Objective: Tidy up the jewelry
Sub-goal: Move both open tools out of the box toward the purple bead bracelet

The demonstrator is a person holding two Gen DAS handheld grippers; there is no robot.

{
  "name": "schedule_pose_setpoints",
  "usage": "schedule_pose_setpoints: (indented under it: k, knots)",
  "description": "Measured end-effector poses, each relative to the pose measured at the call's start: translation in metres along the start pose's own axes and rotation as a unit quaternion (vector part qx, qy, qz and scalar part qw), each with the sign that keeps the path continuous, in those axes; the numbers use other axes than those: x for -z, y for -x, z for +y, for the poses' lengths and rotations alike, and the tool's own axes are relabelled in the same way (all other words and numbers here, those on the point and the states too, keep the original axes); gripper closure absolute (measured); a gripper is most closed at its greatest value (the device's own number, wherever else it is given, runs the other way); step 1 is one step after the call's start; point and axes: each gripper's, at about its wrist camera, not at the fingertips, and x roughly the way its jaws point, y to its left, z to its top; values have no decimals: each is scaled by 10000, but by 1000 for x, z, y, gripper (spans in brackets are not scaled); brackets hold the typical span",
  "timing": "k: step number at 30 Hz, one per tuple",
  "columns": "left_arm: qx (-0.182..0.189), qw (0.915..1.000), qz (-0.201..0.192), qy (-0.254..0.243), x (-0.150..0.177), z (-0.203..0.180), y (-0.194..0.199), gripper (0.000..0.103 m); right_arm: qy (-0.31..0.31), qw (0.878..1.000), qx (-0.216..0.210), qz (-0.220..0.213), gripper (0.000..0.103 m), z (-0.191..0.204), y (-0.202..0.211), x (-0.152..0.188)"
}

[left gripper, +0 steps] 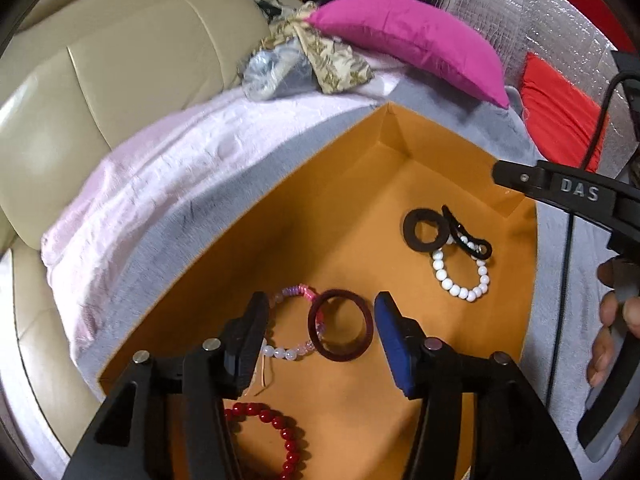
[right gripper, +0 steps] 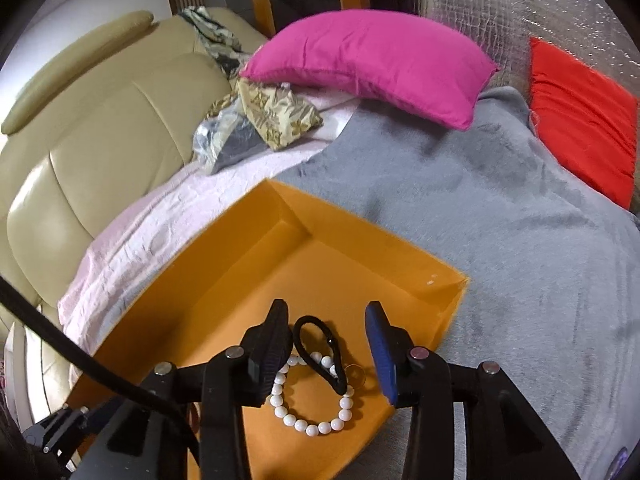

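Observation:
An orange tray (left gripper: 360, 184) lies on a grey blanket. In it are a dark red bangle (left gripper: 341, 325), a pink and white bead bracelet (left gripper: 285, 350), a red bead bracelet (left gripper: 280, 436), a white pearl bracelet (left gripper: 464, 276), a black ring (left gripper: 423, 229) and a black hair clip (left gripper: 466, 232). My left gripper (left gripper: 320, 340) is open above the bangle, empty. My right gripper (right gripper: 328, 348) is open above the pearl bracelet (right gripper: 312, 404) and the black clip (right gripper: 320, 344) in the tray (right gripper: 340, 256), empty. The right gripper also shows in the left wrist view (left gripper: 560, 188).
A magenta pillow (right gripper: 372, 64) and a red cushion (right gripper: 580, 116) lie at the back of the grey blanket (right gripper: 500, 208). A pink sheet (left gripper: 152, 184), crumpled patterned cloth (left gripper: 312, 64) and a beige leather sofa (left gripper: 100, 60) are to the left.

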Motion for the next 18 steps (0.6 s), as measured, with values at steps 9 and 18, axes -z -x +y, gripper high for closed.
schedule_pose_setpoints:
  k: [9,18]
  knots:
    - [-44,9997,-231,-78,5,-8,30,45,-198,9979,-23,-620,38,-31,66,20]
    - [143,9984,-446,-316,20,-41,62,40,-624,9943,218,-842,29,-89,127,78]
